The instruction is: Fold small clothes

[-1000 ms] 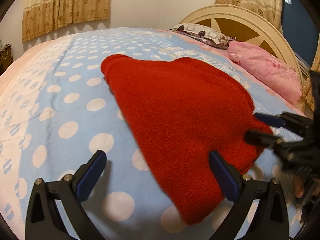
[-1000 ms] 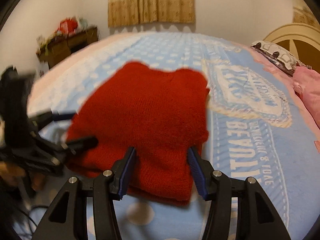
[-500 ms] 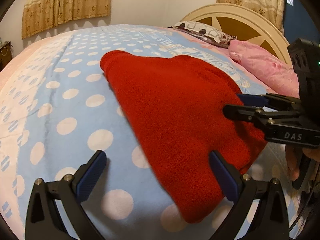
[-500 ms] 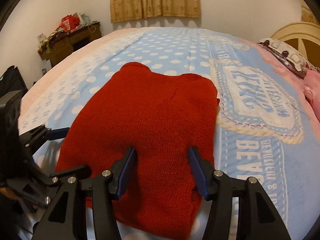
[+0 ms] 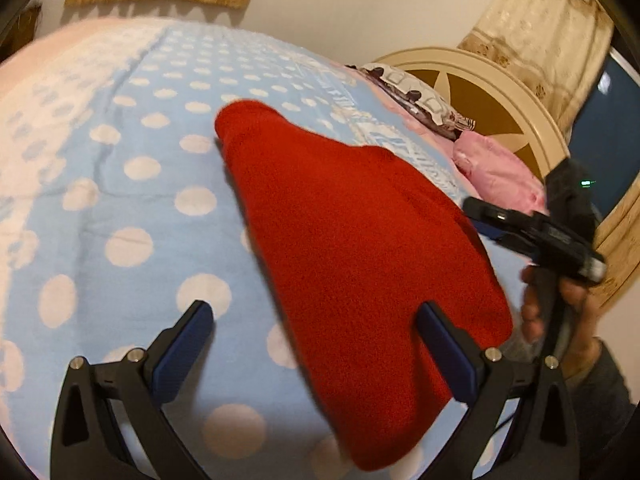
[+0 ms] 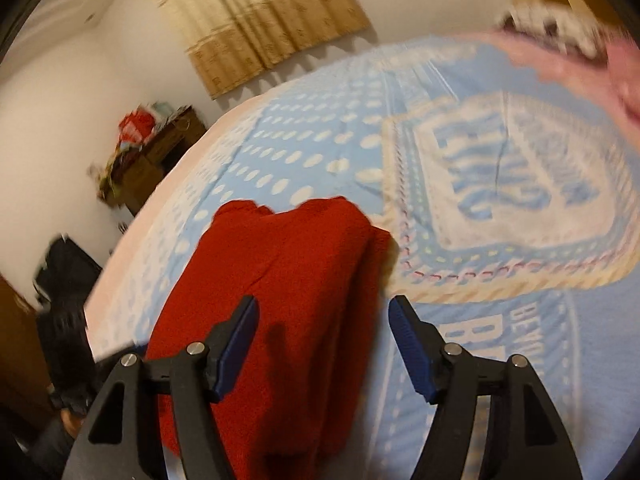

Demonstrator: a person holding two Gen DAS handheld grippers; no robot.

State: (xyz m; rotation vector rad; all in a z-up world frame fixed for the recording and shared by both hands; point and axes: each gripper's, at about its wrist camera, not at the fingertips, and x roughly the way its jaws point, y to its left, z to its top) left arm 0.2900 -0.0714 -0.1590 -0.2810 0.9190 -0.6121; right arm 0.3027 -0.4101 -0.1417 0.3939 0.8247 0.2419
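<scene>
A bed (image 5: 132, 208) under a blue spotted blanket (image 6: 520, 340) fills both views, with a cream headboard (image 5: 500, 92), a pink pillow (image 5: 500, 176) and beige curtains (image 6: 260, 20) behind. The right wrist view is blurred; a cluttered dresser (image 6: 148, 156) by the wall is hard to make out. The folded red sweater (image 5: 360, 248) lies flat on the blanket, its near end cut off in the right view. The left tongs (image 5: 316, 352) stand wide open, empty, over its near corner. The right tongs (image 6: 322, 344) are open too, holding nothing, above the sweater's right edge.
</scene>
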